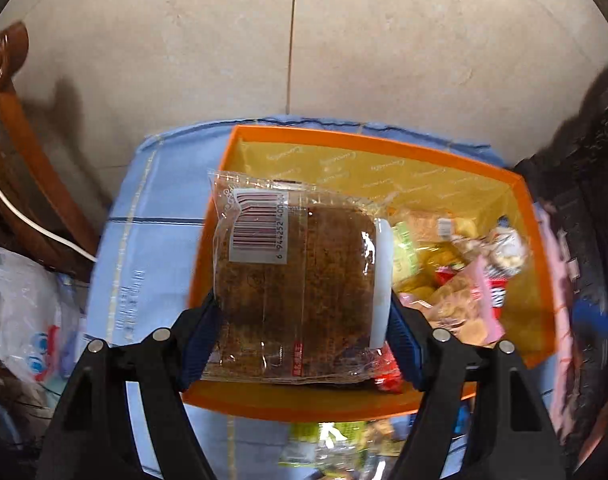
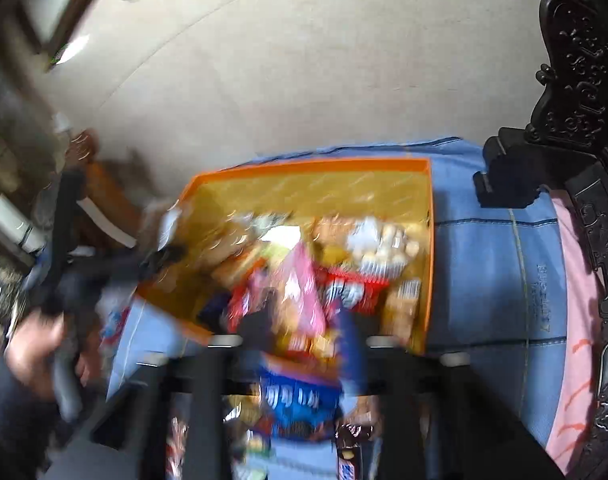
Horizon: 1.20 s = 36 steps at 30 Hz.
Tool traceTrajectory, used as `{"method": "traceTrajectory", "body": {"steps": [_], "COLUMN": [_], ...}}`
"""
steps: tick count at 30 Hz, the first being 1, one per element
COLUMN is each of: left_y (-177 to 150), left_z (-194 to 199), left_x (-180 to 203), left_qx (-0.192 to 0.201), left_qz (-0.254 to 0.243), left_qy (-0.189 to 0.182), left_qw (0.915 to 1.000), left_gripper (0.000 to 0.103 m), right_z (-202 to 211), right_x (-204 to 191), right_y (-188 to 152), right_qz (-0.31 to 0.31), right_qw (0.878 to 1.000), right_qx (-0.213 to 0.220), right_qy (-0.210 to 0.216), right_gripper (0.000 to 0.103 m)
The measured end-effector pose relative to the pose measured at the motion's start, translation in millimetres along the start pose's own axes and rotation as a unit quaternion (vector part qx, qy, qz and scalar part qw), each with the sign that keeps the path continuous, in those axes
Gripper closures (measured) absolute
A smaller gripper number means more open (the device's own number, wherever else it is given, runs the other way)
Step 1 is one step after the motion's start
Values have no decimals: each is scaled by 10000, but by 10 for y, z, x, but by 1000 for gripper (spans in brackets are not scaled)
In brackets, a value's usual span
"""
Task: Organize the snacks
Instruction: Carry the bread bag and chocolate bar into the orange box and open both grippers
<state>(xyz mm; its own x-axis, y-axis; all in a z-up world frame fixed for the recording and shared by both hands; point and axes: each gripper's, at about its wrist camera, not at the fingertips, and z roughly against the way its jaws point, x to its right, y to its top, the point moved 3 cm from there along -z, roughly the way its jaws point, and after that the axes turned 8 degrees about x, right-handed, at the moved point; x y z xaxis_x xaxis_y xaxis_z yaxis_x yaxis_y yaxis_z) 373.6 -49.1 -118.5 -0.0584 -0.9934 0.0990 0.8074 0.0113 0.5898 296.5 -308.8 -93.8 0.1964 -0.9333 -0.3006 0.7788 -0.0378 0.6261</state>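
Note:
My left gripper (image 1: 304, 340) is shut on a clear-wrapped brown cake (image 1: 296, 288), its blue pads (image 1: 202, 340) pressing both sides. The cake hangs over the near left part of an orange box (image 1: 296, 136) with a yellow lining. The box sits on a blue cloth (image 1: 156, 240) and holds several snack packets (image 1: 463, 280). In the blurred right wrist view, my right gripper (image 2: 305, 328) stands open above the near edge of the same orange box (image 2: 304, 166), over a pink packet (image 2: 300, 292) lying among the snacks. A hand (image 2: 32, 352) carries the left gripper at the left.
Loose snacks lie on the cloth in front of the box: a blue packet (image 2: 300, 396), a chocolate bar (image 2: 349, 452), green wrappers (image 1: 327, 440). Dark carved furniture (image 2: 575, 92) and a pink cloth (image 2: 575, 280) stand right. A wooden chair (image 1: 20, 120) and white bag (image 1: 20, 308) stand left.

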Motion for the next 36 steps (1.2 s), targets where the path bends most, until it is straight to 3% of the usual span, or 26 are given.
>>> {"method": "traceTrajectory", "body": {"steps": [1, 3, 6, 7, 9, 10, 11, 17, 22, 26, 29, 31, 32, 33, 34, 36], "left_y": [-42, -151, -331, -398, -475, -507, -547, -683, -645, -391, -165, -44, -13, 1, 9, -14], "left_z": [12, 86, 163, 181, 223, 239, 272, 510, 611, 565, 413, 250, 181, 142, 124, 132], "left_x": [-15, -40, -80, -92, -98, -102, -113, -235, -311, -245, -145, -76, -57, -47, -44, -41], "left_qx": [22, 106, 68, -6, -41, -59, -80, 18, 95, 143, 97, 76, 60, 65, 124, 236], "left_qz": [-40, -122, -149, -116, -114, -134, -137, -175, -126, -202, -248, -303, -317, -312, -305, -299], "left_qy": [-53, -100, -137, -184, -218, -188, -172, -115, -100, -63, -39, 77, 197, 289, 344, 403], "left_qw": [10000, 9998, 9998, 9998, 9997, 9997, 9997, 9998, 9998, 9997, 9996, 9995, 9993, 9991, 9989, 9985], "left_gripper": [31, 31, 31, 31, 31, 31, 31, 31, 31, 31, 30, 29, 25, 12, 8, 8], "right_z": [41, -29, -275, -354, -550, -629, -695, -272, 78, 25, -249, -481, -568, -625, -601, -508], "right_x": [12, 124, 223, 210, 172, 149, 135, 96, -61, -206, -217, -165, -143, -107, -87, -103], "right_y": [-202, -686, -1343, -1454, -1585, -1600, -1609, -1363, -739, -102, 194, 275, 279, 259, 255, 212], "right_qz": [121, 237, 232, 440, 618, 705, 848, 367, 270, 389, 365, 371, 386, 344, 296, 273], "right_qw": [9997, 9955, 9842, 9810, 9775, 9774, 9749, 9837, 9950, 9973, 9975, 9970, 9961, 9950, 9951, 9962], "right_qx": [-176, -814, -1637, -1691, -1696, -1628, -1579, -1355, -562, -17, -23, -70, -186, -231, -158, -28], "right_qy": [-94, -435, -634, -842, -1096, -1153, -1321, -1122, -782, -630, -599, -671, -777, -911, -931, -822], "right_gripper": [13, 14, 38, 50, 59, 78, 86, 86, 86, 86, 85, 77, 65, 59, 53, 47]}}
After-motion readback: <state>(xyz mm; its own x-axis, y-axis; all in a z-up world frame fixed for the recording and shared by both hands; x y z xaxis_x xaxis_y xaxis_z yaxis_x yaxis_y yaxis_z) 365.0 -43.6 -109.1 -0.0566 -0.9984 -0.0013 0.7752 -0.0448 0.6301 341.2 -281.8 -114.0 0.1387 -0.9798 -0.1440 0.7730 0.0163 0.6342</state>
